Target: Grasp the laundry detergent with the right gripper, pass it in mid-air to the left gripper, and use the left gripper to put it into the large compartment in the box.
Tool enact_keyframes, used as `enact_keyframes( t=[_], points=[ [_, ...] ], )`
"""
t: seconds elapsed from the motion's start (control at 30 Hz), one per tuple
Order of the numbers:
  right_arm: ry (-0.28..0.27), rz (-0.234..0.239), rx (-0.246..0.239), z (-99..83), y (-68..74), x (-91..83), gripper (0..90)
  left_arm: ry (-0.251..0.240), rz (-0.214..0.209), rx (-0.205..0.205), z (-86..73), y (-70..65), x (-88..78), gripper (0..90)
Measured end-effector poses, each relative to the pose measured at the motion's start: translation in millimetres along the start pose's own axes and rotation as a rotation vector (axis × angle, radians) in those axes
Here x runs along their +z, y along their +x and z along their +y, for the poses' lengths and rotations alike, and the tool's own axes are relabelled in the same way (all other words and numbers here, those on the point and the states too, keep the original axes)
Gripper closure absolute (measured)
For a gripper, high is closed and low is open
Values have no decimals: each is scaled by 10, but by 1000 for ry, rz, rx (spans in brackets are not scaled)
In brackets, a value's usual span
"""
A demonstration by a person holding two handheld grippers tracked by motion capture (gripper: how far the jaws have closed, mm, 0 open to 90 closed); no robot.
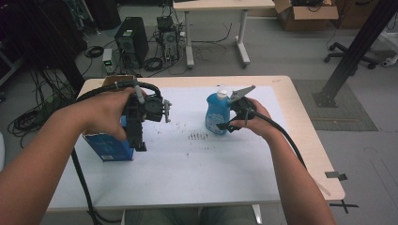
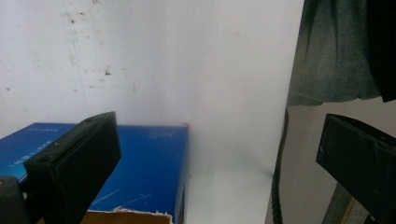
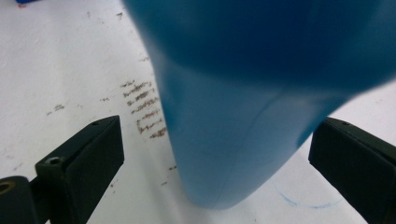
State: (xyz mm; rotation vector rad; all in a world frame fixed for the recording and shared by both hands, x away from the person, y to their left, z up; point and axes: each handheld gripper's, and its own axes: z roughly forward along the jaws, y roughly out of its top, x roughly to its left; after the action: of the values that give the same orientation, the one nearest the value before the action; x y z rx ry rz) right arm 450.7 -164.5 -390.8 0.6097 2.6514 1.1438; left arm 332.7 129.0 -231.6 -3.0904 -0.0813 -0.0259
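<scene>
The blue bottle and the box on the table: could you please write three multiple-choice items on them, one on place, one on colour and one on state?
1. Where does the blue bottle stand?
A. On the white table, right of the blue box
B. Inside the box
C. On the floor

2. What colour is the bottle's cap?
A. Red
B. White
C. Black

3. How does the right gripper stand to the bottle?
A. Shut on the cap
B. Far off, pointing away
C. Open, one jaw at each side of the bottle

Answers:
1 A: the high view shows it upright on the table, apart from the box.
2 B: the cap is white in the high view.
3 C: the right gripper view shows a gap at each jaw.
</scene>
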Motion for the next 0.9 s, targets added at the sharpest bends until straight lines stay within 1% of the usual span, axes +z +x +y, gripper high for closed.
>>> enact_keyframes(
  t=[0.17, 0.23, 0.3, 0.37, 0.43, 0.57, 0.73, 0.77, 0.9],
  points=[
    [-34, -10, 12, -5, 4, 36, 33, 2, -1, 0, -14, 6, 6, 3],
    [-37, -5, 14, -12, 12, 53, 32, 0, 0, -1, -19, 5, 11, 3],
    [-42, -14, 14, -23, 14, 73, 32, -3, -1, -4, -26, 2, 16, 2],
    [-52, -15, 27, -33, 10, 86, 32, -3, -1, -4, -30, 0, 17, 3],
    [-62, -26, 34, -41, 4, 96, 32, -2, -1, -5, -32, -2, 19, 3],
    [-83, -30, 46, -54, 1, 117, 32, 2, -3, -6, -35, -3, 25, 3],
    [-97, -39, 53, -71, 3, 139, 32, 1, -5, -9, -40, -6, 30, 3],
    [-107, -52, 57, -81, 1, 148, 34, -2, -5, -10, -45, -4, 35, 3],
    [-129, -64, 69, -99, 5, 155, 48, -1, -6, -14, -52, -2, 44, 3]
  ],
)
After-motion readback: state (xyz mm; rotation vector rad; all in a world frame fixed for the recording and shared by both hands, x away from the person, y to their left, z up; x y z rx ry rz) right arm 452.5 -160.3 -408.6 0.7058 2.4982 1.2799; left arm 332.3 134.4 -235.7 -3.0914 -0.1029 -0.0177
